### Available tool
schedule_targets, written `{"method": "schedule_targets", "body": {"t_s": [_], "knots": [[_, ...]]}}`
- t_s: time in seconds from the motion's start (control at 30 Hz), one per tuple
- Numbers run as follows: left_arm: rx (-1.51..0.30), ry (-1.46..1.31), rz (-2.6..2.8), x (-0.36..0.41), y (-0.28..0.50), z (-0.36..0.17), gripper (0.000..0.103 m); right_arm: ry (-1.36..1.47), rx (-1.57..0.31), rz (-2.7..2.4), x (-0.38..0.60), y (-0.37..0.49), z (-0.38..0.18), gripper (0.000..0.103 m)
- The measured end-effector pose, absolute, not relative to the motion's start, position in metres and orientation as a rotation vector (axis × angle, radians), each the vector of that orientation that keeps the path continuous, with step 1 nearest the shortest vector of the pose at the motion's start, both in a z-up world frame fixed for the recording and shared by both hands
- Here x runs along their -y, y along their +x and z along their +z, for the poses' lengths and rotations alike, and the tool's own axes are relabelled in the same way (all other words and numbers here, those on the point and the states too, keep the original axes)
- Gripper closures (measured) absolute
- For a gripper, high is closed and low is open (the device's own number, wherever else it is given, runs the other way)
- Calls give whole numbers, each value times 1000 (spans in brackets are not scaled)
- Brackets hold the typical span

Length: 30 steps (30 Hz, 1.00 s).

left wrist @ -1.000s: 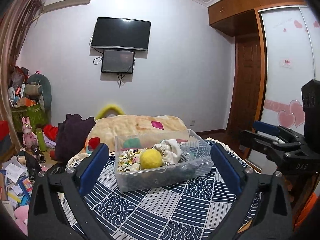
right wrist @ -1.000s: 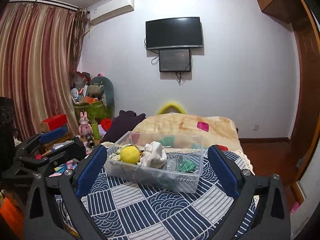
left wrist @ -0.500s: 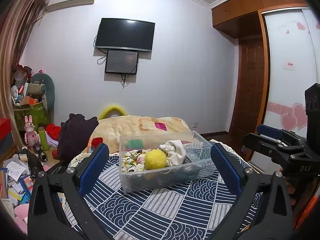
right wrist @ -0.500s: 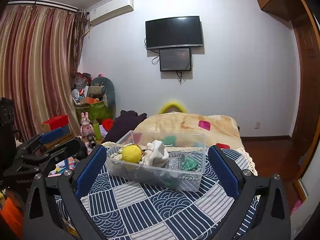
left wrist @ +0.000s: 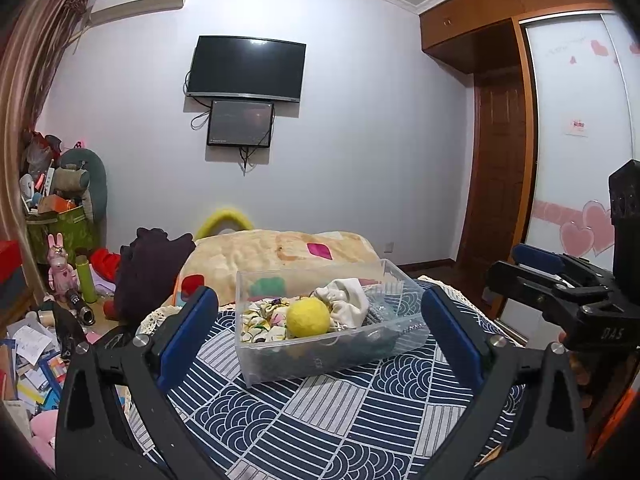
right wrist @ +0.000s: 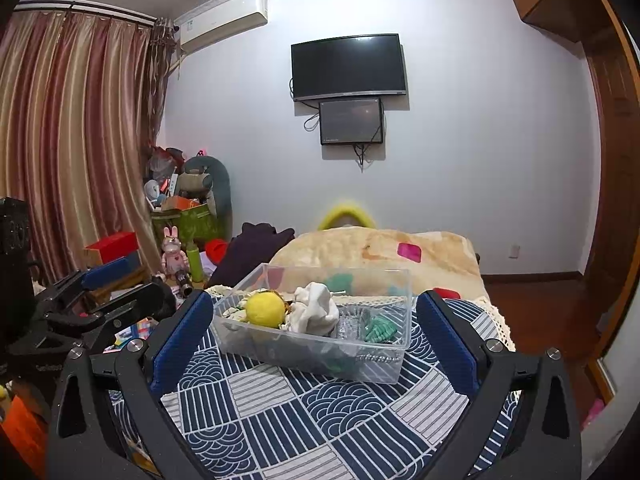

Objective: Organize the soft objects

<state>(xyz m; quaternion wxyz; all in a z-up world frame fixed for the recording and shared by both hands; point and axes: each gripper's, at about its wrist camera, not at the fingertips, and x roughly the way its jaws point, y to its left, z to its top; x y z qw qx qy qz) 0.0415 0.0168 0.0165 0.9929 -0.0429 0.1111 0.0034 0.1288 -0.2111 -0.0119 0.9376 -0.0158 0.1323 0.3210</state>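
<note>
Two grippers hang side by side over the table, both with jaws spread wide and nothing between them. The left gripper (left wrist: 320, 328) frames the clear plastic bin (left wrist: 332, 364) between its blue pads; the right gripper (right wrist: 312, 332) does the same from the other side, so each camera looks straight at the container. Each tool also shows at the edge of the other's view, held level and back from the bin, neither touching it.

Inside the bin the soft things lie piled together: a yellow felt ball (left wrist: 308, 317) at the front, a crumpled white cloth (left wrist: 346, 304) just beside and touching it, a patterned fabric bundle (left wrist: 262, 320) at the left end, and a green knitted piece (right wrist: 378, 330) at the right end, seen best from the right wrist. Something grey and mesh-like lies between cloth and green piece; what it is cannot be told.

The bin stands on a round table under a blue-and-white patterned tablecloth (left wrist: 320, 420), whose cover is otherwise bare in both views. With every soft item gathered in one container and both tools empty and drawn back, the scene suits a sorted bin just left alone, or equally a full bin about to be emptied and arranged; the pictures do not settle which. Beyond lie a bed with a beige blanket (right wrist: 380, 250) and floor clutter at the left.
</note>
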Motion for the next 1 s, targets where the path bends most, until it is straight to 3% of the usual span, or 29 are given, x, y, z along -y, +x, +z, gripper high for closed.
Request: {"method": "schedule_targets", "body": {"t_s": [1.0], "knots": [[-224,-83,-7,-17,44,17,0,-25,-276,657,212,131,-12,1]]}}
